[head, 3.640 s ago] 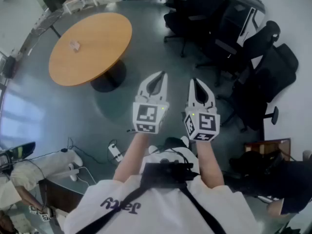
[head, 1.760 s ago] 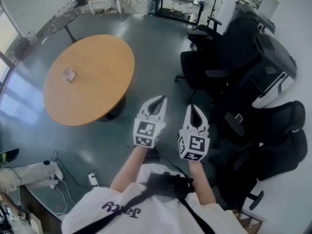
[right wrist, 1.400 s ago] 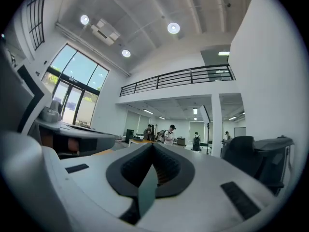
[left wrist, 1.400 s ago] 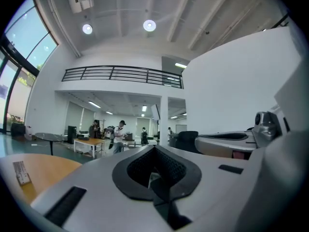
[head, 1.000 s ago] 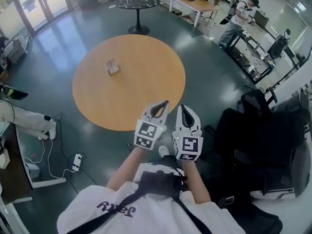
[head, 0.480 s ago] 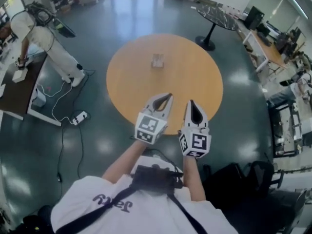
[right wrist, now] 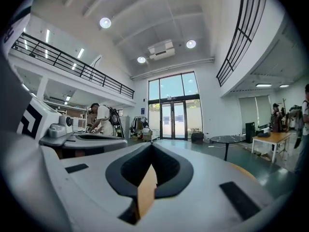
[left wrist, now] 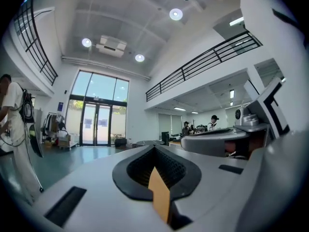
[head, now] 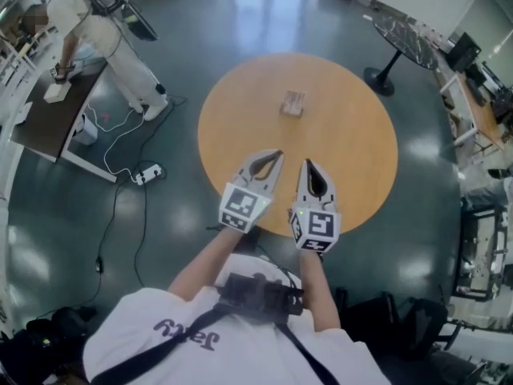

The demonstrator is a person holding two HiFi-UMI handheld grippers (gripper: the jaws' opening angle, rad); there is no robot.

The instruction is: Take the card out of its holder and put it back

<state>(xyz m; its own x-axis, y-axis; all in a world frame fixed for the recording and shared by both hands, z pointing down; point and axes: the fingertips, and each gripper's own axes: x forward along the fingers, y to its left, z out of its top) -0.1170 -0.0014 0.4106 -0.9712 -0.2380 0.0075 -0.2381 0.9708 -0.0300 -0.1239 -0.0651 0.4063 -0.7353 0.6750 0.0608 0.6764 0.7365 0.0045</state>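
Observation:
The card holder (head: 292, 103), a small pale block, stands on the far half of a round orange table (head: 361, 159) in the head view. I cannot make out the card in it at this distance. My left gripper (head: 276, 154) and right gripper (head: 306, 164) are held side by side over the table's near edge, well short of the holder. Both point at it and are level. In the left gripper view the left gripper (left wrist: 154, 146) is shut with its tips meeting on nothing. The right gripper (right wrist: 151, 144) looks the same in the right gripper view.
A person (head: 104, 30) bends over a desk (head: 44, 119) at the upper left. A power strip (head: 148, 173) and cables lie on the floor left of the table. A small dark round table (head: 405, 42) stands at the upper right, with black chairs (head: 385, 327) behind me.
I have swung round from the black chairs until the orange table lies straight ahead. Both grippers travelled with the turn, stayed side by side and shut, and now reach over the table's near edge.

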